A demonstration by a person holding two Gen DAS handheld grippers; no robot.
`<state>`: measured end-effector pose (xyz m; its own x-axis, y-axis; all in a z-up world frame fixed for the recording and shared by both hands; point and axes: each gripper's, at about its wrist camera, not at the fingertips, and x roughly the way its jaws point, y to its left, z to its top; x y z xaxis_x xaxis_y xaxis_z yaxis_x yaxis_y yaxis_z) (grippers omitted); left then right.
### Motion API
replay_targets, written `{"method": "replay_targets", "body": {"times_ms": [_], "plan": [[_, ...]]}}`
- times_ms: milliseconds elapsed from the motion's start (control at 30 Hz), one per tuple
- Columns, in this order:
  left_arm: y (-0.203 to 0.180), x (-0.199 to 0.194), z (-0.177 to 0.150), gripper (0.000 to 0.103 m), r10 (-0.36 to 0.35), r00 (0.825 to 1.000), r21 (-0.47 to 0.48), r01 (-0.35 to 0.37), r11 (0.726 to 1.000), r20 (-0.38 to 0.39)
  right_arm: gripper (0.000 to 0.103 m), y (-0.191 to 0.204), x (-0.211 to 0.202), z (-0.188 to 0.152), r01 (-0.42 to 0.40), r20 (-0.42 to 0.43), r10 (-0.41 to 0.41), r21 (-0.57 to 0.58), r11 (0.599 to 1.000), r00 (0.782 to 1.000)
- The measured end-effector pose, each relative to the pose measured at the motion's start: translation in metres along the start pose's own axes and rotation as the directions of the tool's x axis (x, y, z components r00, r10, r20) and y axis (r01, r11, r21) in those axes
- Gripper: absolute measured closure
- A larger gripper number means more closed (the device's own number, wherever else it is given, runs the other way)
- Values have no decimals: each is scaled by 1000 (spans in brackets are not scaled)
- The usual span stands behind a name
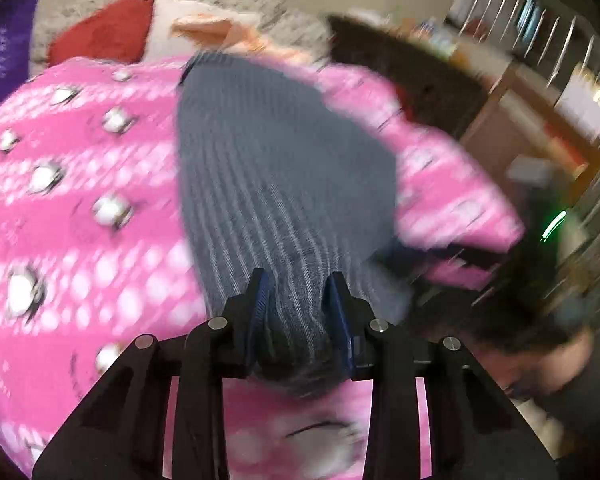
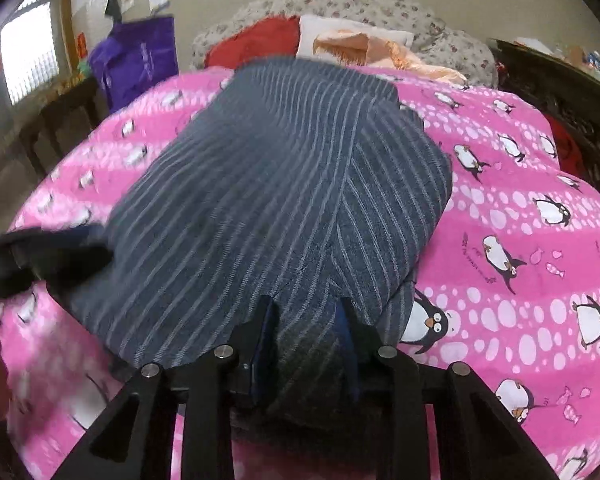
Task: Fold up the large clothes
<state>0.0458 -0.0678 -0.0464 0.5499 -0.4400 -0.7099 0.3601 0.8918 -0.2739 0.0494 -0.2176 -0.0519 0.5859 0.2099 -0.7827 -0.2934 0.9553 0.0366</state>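
Observation:
A dark grey garment with thin pale stripes [image 2: 268, 184] lies folded over on a pink penguin-print bedspread [image 2: 520, 216]. My right gripper [image 2: 306, 312] is shut on a bunched edge of the garment at its near end. In the blurred left wrist view the same striped garment [image 1: 276, 168] stretches away from my left gripper [image 1: 298, 284], which is shut on a thick bunch of it. The left gripper also shows in the right wrist view [image 2: 40, 256] at the garment's left edge.
Behind the bedspread [image 1: 80, 200] lie a red pillow [image 2: 256, 40], a white and orange cloth [image 2: 360, 44] and a floral quilt [image 2: 360, 4]. A purple bag [image 2: 136, 56] hangs at the left. Dark furniture [image 2: 572, 104] stands at the right.

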Motion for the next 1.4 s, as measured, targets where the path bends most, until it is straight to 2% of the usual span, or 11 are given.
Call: {"method": "replay_targets", "body": {"times_ms": [67,200,333,467,633,733,867,900,933,1100,1400], "plan": [[13,2,-8,70,-31,999,-41,32,999,26,71,1,1,-4,-20,20,20,-21,1000,1000],[-3,2,-6,69,48,999,22,-49,999,21,70,6,2,-2,2,19,-2,-32,999,1000],[3,-14,4,70,33,999,-32,-33,999,15,70,-1,-10,9,-44,-14,44,19,999,999],[21,-40,56,70,67,987,-136,-47,990,145,66,-10,-52,59,-5,126,-9,103,995,992],[58,-11,140,63,197,963,-358,-121,926,185,63,-32,-31,138,140,127,-197,362,922,972],[68,29,163,60,260,958,-460,-178,870,120,62,-38,13,163,159,83,-213,425,891,973],[76,95,146,54,243,970,-437,-224,871,-13,61,-50,82,149,227,-26,-233,359,905,972],[77,106,135,54,247,969,-424,-234,875,-26,53,-52,94,140,236,-34,-239,339,911,971],[74,112,126,54,266,964,-397,-254,882,-25,41,-54,101,131,246,-18,-254,316,916,967],[70,118,124,47,304,953,-374,-288,881,-16,33,-74,112,125,191,-27,-195,365,911,980],[70,123,129,45,327,945,-379,-304,874,-6,30,-75,121,126,165,-31,-166,383,909,986]]}}
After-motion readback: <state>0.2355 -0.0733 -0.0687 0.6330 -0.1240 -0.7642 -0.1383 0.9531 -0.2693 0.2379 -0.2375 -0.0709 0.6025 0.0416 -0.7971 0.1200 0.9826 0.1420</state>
